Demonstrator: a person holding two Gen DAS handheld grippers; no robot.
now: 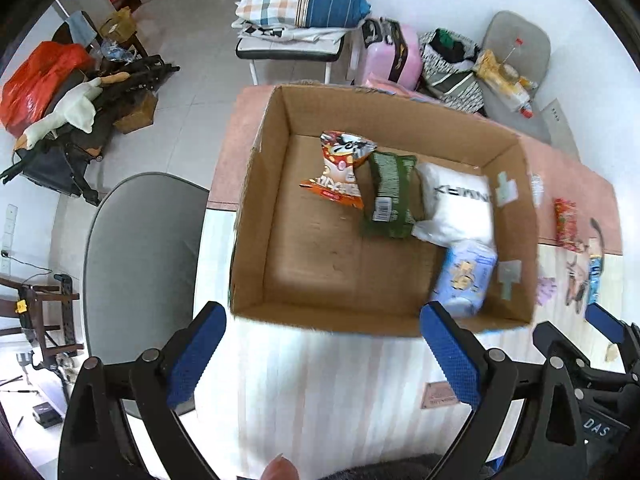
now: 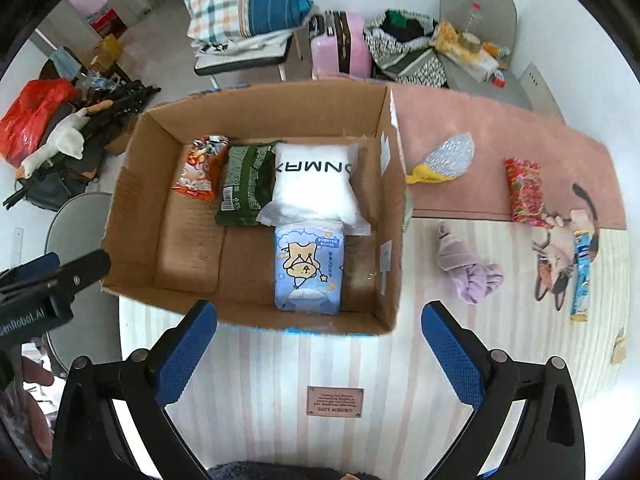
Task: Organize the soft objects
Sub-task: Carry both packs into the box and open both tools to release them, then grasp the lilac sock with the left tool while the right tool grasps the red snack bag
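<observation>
An open cardboard box (image 2: 132, 184) stands on the table and also shows in the left wrist view (image 1: 256, 216). Inside lie an orange snack bag (image 2: 200, 168), a green packet (image 2: 246, 184), a white pillow pack (image 2: 316, 184) and a blue tissue pack (image 2: 308, 268). To the box's right on the table lie a lilac cloth bundle (image 2: 468, 268), a silver and yellow pouch (image 2: 444, 158), a red snack bag (image 2: 524, 190) and a blue tube (image 2: 582, 276). My left gripper (image 1: 324, 356) is open and empty before the box's near wall. My right gripper (image 2: 320, 352) is open and empty there too.
A pink mat (image 2: 500, 128) covers the table's far part, a striped cloth (image 2: 280, 380) the near part. A grey chair (image 1: 140, 264) stands at the table's left. Beyond are a pink suitcase (image 2: 344, 48), stacked bedding (image 2: 240, 4) and floor clutter (image 2: 60, 136).
</observation>
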